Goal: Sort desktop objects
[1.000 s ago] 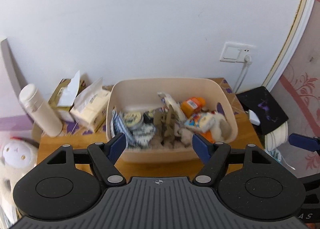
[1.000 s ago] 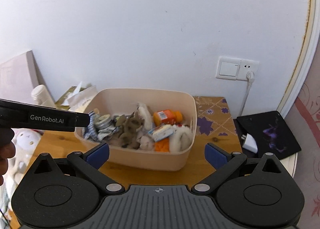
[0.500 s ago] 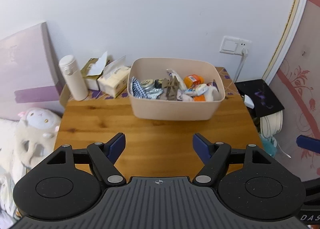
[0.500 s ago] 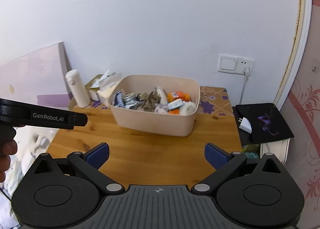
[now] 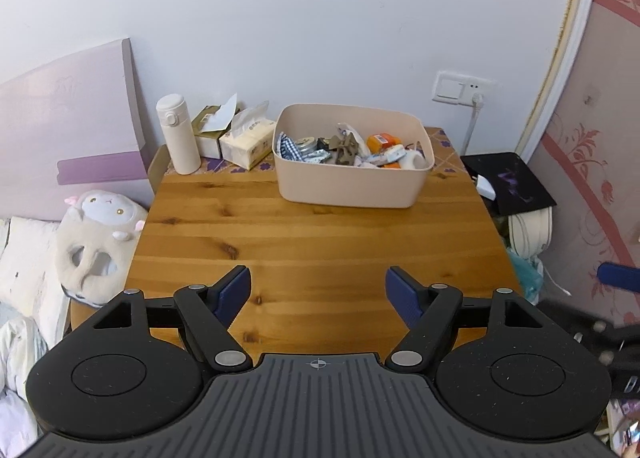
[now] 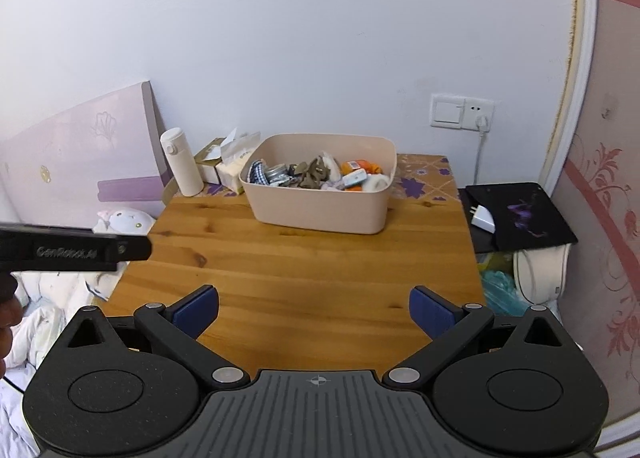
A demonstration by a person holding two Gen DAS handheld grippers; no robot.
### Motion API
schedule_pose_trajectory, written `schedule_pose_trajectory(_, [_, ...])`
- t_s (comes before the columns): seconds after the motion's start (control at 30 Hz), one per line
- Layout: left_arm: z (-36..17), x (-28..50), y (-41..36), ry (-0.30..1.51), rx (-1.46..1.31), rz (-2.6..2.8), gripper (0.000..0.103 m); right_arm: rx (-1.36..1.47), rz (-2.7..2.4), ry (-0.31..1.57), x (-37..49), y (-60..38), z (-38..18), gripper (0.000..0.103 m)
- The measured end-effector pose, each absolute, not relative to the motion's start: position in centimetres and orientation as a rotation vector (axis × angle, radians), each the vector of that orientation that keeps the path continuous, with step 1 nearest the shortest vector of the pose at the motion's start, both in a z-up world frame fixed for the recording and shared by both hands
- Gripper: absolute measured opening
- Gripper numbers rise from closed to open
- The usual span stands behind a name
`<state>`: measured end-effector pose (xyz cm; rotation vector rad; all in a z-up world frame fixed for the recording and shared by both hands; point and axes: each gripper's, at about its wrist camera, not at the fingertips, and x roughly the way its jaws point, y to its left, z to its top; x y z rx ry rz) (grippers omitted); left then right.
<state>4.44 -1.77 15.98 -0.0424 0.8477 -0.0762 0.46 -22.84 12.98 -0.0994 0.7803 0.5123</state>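
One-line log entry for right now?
left gripper: open, empty | right gripper: open, empty | bin: full, far table edge

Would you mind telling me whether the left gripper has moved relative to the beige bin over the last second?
Yes. The left gripper has pulled back from the beige bin: earlier its fingers framed the bin, now bare wooden table separates them.

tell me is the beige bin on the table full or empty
Nearly full: the beige bin holds a jumble of small items up to about its rim.
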Motion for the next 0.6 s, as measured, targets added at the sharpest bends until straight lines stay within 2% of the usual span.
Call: schedule_pose_trajectory(0.6, [16.6, 0.5, -2.7, 0.850, -0.024, -0.124, 0.076, -0.169, 0.401, 0.795, -2.6, -27.4, 13.7, 0.103])
